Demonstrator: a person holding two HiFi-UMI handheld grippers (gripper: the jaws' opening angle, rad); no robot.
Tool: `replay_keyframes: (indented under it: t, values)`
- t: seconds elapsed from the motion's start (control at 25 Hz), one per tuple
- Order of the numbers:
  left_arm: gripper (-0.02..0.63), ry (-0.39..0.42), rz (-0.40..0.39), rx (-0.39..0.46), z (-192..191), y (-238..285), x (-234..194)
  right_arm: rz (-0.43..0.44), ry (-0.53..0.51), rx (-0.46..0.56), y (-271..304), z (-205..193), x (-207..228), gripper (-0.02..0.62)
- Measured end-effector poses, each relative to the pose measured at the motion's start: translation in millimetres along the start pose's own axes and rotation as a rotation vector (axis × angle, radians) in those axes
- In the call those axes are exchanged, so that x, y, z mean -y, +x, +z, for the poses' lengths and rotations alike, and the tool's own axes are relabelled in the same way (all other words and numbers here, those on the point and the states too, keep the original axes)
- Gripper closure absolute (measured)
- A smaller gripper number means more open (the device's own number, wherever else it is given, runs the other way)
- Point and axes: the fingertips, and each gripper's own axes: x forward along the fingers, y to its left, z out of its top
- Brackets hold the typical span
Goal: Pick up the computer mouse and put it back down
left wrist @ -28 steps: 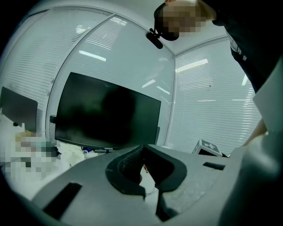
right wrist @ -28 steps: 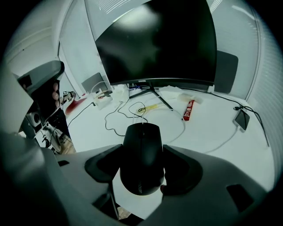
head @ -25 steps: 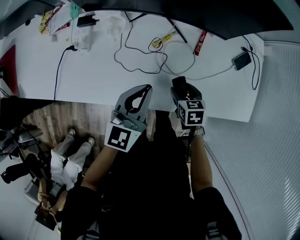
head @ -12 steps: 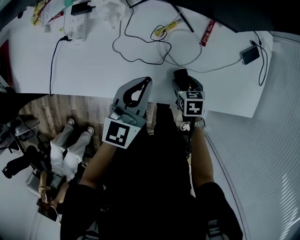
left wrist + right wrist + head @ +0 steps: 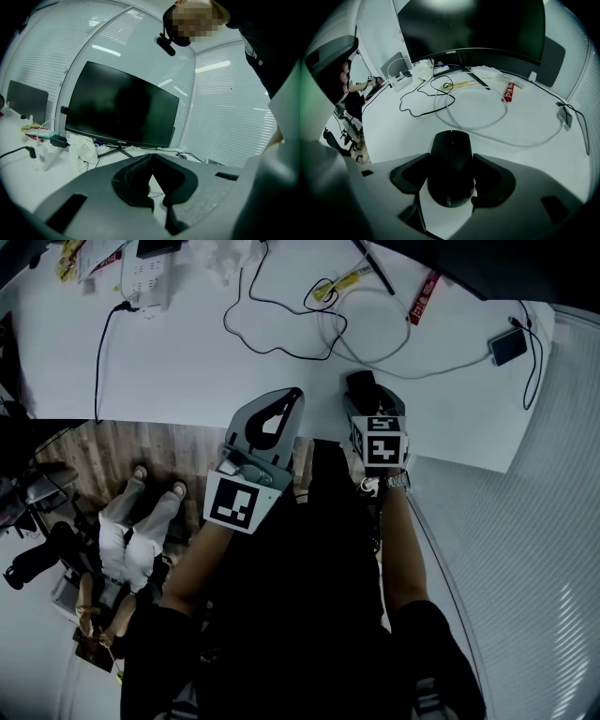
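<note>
A black computer mouse [image 5: 450,154] sits between the jaws of my right gripper [image 5: 451,171], whose pads press on both of its sides. In the head view the mouse [image 5: 360,386] is over the white table [image 5: 187,371], close to the front edge, with my right gripper [image 5: 362,401] behind it. Whether the mouse rests on the table or hangs just above it I cannot tell. My left gripper [image 5: 296,399] hovers at the table's front edge, just left of the mouse. Its jaws [image 5: 152,161] meet at the tips with nothing between them.
Loose cables [image 5: 281,334] loop across the middle of the table. A power strip [image 5: 145,277] lies at the back left, a phone [image 5: 511,345] on a cable at the right, a red packet [image 5: 427,296] near the back. A dark monitor [image 5: 473,23] stands behind. Left of the table, a person [image 5: 141,531] sits lower down.
The head view has drifted so the table sits higher in frame. Both grippers stay at the table's front edge, and the right one still grips the mouse.
</note>
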Motion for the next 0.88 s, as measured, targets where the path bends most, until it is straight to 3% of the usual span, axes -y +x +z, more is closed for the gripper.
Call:
replay_keyframes:
  t: [0.4,0.64,0.68,0.76,0.88]
  values:
    - [0.6,0.004,0.001,-0.001,-3,-1,3,0.041,0.01,0.025,-3,0,-6,0.311]
    - [0.6,0.011,0.004,0.003,0,-6,7,0.02,0.048,0.115,-24,14,1,0.313]
    - [0.6,0.009,0.006,0.005,1,-7,8,0.012,0.058,0.131,-29,16,3,0.32]
    - [0.6,0.011,0.007,0.007,1,-9,10,0.017,0.079,0.164,-37,20,4,0.4]
    - [0.6,0.021,0.0,0.009,2,-10,13,0.07,0.107,0.193,-44,22,1,0.455]
